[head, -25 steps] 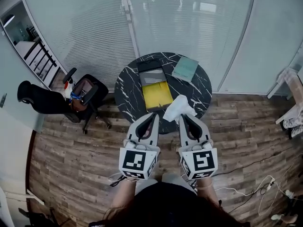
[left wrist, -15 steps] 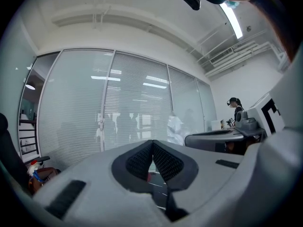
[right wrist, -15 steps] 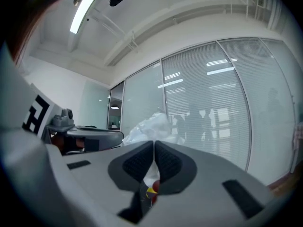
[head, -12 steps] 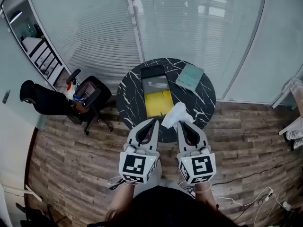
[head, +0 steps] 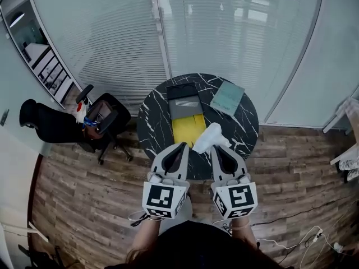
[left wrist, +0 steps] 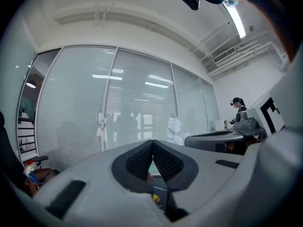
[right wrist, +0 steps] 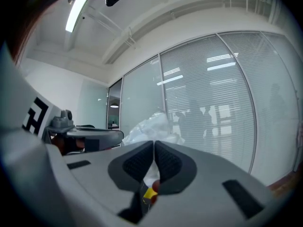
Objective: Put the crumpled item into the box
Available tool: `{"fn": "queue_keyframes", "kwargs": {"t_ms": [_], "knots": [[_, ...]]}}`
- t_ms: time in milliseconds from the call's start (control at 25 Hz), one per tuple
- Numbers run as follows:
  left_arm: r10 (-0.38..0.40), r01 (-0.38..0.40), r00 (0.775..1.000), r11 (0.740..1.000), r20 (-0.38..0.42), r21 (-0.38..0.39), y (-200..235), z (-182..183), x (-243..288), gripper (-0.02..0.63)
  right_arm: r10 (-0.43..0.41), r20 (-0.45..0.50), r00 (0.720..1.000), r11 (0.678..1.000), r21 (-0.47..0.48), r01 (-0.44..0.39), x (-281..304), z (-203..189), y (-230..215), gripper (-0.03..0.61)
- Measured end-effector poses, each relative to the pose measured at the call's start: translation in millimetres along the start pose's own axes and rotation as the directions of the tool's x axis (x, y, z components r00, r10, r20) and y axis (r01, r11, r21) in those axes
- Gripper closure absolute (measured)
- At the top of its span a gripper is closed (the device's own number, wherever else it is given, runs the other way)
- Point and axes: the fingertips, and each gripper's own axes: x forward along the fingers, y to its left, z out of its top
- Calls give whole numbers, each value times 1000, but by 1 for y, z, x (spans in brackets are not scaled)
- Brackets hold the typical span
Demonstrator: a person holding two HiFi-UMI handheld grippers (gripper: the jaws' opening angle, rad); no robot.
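- The crumpled white plastic item (head: 210,137) is clamped between the closed jaws of the right gripper (head: 217,148). Its bulk extends past the tips toward the far side.
- It hangs over the near rim of the round black marble table (head: 154,116), just right of the open yellow-lined box (head: 187,129).
- Left gripper (left wrist: 152,145): jaws pressed together, nothing between them.
- Bare marble lies left of the box.

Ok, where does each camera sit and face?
Head view: on the person's head, steeply down at table, box, left gripper, right gripper, forearms.
Left gripper view: on the left gripper, facing blinds; jaws shut, empty.
Right gripper view: on the right gripper, facing blinds; jaws shut on crumpled item.
Shared: crumpled item shows in all three.
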Motion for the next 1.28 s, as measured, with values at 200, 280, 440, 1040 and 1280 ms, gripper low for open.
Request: {"fn": "queue_keyframes", "kwargs": {"t_ms": [200,280,440,1040,1280], "knots": [[-1,0,1000,1000,-10,-16,22,-5,15,588,1,-23,1000,1000,-9,-1,27,-3,0,549],[-3,3,1000,1000,-10,-22,32,-6,22,588,1,-29,1000,1000,-11,-1,38,-2,-1,549],[-15,14,1000,999,-7,-32,50,-6,36,588,-7,-33,999,1000,-14,6,59,0,0,549],[-74,71,997,996,-38,-61,102,-28,89,588,-67,-93,993,997,-29,65,126,-9,-14,549],[-89,84,995,993,-52,-88,106,-35,102,588,-82,-132,988,996,-32,78,139,-22,-22,549]]}}
